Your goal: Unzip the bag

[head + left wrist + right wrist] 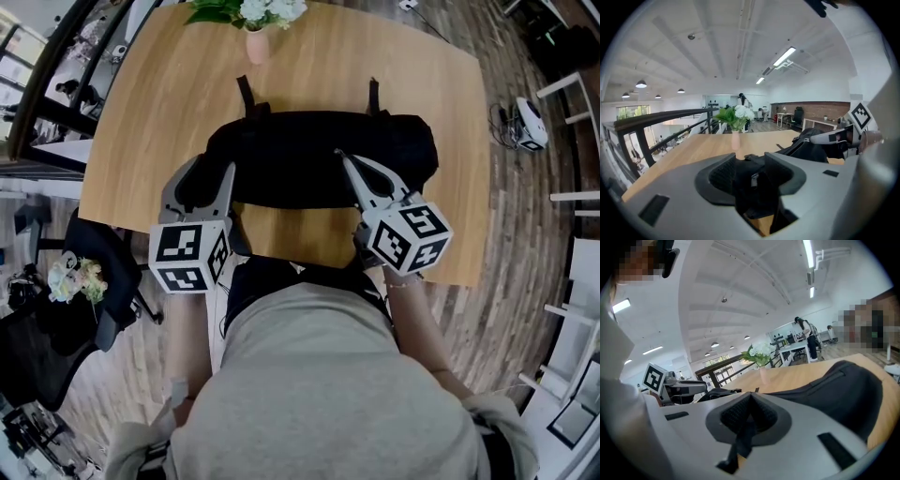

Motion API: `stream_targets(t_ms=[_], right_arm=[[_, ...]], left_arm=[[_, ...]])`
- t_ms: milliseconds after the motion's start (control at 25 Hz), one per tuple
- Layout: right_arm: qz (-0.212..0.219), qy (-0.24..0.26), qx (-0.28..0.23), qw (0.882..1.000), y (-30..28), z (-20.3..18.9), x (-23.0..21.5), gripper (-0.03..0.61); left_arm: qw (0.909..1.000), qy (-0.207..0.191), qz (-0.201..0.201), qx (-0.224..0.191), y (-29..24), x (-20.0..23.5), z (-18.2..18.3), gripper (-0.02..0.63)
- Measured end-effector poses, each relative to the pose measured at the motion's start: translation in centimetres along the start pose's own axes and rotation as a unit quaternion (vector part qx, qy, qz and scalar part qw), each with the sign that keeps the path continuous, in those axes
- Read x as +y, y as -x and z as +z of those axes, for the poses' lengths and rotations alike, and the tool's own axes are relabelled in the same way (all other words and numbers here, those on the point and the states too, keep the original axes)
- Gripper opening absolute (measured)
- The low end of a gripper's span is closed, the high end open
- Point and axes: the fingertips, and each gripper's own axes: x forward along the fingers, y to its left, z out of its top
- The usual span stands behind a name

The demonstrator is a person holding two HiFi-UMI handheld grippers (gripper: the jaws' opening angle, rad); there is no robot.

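Black bag [309, 159] lies lengthwise on wooden counter [159, 103], near its front edge, straps toward flower vase [256, 42]. Left tongs [214, 171] at bag's left end: jaws apart, bag fabric with zipper pull [753, 179] between them, not clamped. Right tongs [342, 157] at top middle of bag: jaws together, pinching thin black strap [740, 439].

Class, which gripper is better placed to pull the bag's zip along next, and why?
Probably the right gripper: its jaws are shut on a black strip from the bag, likely the zip pull. The left gripper stands open around the bag's end, gripping nothing.
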Motion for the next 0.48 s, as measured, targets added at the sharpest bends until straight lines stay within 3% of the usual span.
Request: stream_targets(t_ms=[280,480], right_arm=[[0.011,0.002,-0.003,1.0,0.0,0.3,0.2,0.009],[0.013,0.002,-0.006,1.0,0.0,0.4,0.3,0.009]], left_arm=[[0.9932,-0.061,-0.1,-0.002,-2.9,-8.6,1.7,0.19],[0.984,-0.1,-0.147,-0.001,-4.2,-12.1,2.3,0.19]])
